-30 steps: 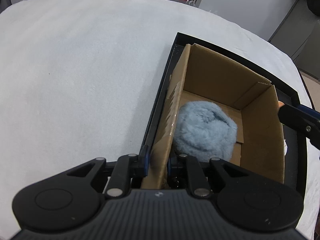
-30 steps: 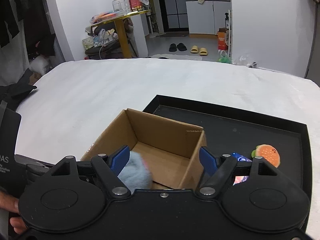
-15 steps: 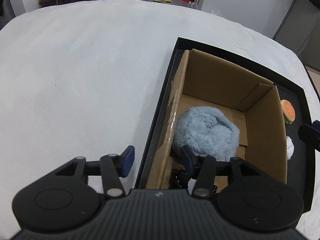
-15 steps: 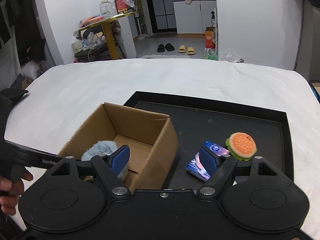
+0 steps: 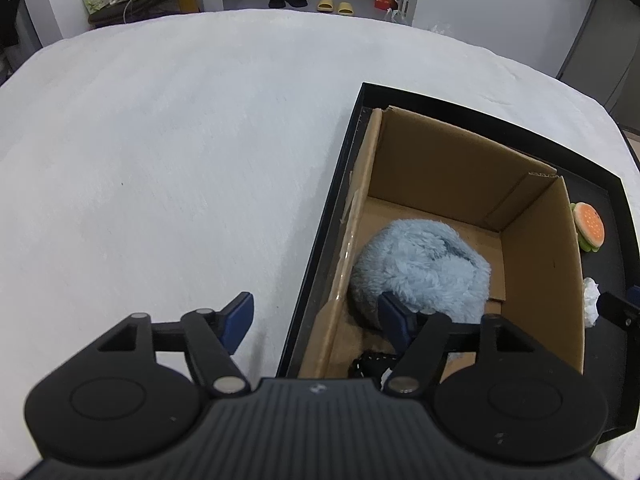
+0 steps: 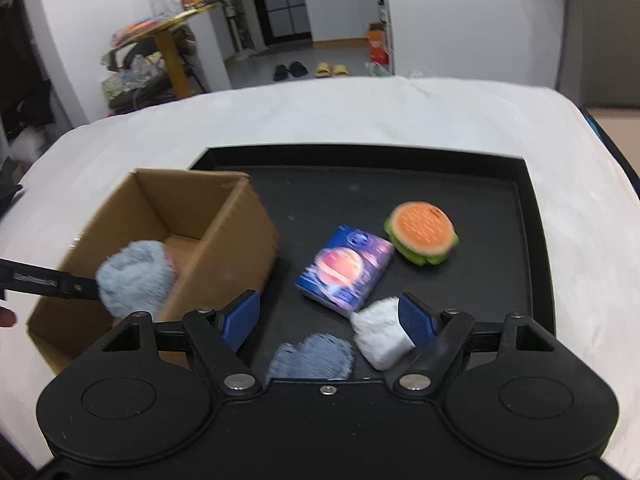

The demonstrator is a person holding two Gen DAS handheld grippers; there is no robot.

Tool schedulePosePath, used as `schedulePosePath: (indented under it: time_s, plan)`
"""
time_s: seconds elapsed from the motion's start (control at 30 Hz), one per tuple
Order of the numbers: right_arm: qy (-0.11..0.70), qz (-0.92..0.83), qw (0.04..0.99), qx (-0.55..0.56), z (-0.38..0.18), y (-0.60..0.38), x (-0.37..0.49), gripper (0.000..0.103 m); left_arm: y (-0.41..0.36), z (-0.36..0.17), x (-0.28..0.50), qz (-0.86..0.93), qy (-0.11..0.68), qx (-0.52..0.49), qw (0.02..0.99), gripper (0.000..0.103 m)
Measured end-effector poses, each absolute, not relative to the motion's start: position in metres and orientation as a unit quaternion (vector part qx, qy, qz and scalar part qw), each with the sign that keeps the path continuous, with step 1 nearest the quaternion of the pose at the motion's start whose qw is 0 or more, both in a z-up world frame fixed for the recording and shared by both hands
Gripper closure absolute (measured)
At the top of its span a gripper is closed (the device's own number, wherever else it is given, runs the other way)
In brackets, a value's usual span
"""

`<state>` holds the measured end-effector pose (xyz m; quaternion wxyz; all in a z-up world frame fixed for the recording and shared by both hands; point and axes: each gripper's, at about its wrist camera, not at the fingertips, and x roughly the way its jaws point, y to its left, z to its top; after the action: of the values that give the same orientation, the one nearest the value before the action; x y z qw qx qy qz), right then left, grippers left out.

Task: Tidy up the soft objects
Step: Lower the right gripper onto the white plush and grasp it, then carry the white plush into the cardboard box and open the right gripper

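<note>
Since the earlier frame: my left claw has just been opening off the cardboard box wall, fluffy blue toy inside. Right view: right claw wide, empty, above white wad; centre it before closing.

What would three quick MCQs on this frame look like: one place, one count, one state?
1. Where is the fluffy blue item?
A. in the cardboard box
B. on the white cloth
C. on the tray floor

2. How many loose things lie on the black tray outside the box?
A. one
B. two
C. four

3. The right gripper is:
A. shut on the burger
B. open, holding nothing
C. out of view

Key: 1 A, it rests on the box floor. 2 C, burger toy, printed pack, white wad, blue knit piece. 3 B, fingers apart, nothing pressed.
</note>
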<state>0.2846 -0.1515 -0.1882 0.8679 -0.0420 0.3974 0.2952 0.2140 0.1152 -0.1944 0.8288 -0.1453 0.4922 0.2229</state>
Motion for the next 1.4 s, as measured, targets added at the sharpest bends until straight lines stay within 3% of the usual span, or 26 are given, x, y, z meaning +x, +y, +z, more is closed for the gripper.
schedulePosePath:
  time_s: [0.17,0.53,0.63,0.73,0.77,1.4]
  plan:
    - [0.406,0.279,0.869,-0.047,-0.202,-0.159,0.289,0.022,0.111,-0.190,0.214,0.230,0.489,-0.133,0.831,0.032]
    - [0.429,0.250,0.866,-0.055,-0.232,-0.164,0.307,0.023,0.113,-0.183,0.215,0.234,0.483,-0.127,0.834,0.031]
    - [0.437,0.243,0.864,-0.057,-0.239,-0.168,0.310,0.030,0.112,-0.178,0.214,0.227,0.481,-0.128,0.837,0.031]
    - [0.432,0.239,0.867,-0.072,-0.240,-0.169,0.309,0.045,0.111,-0.174,0.214,0.221,0.477,-0.127,0.841,0.031]
    - [0.430,0.237,0.868,-0.080,-0.239,-0.169,0.308,0.056,0.110,-0.173,0.215,0.220,0.478,-0.128,0.841,0.031]
    - [0.425,0.223,0.875,-0.061,-0.207,-0.180,0.298,0.056,0.110,-0.165,0.210,0.217,0.472,-0.112,0.847,0.031]
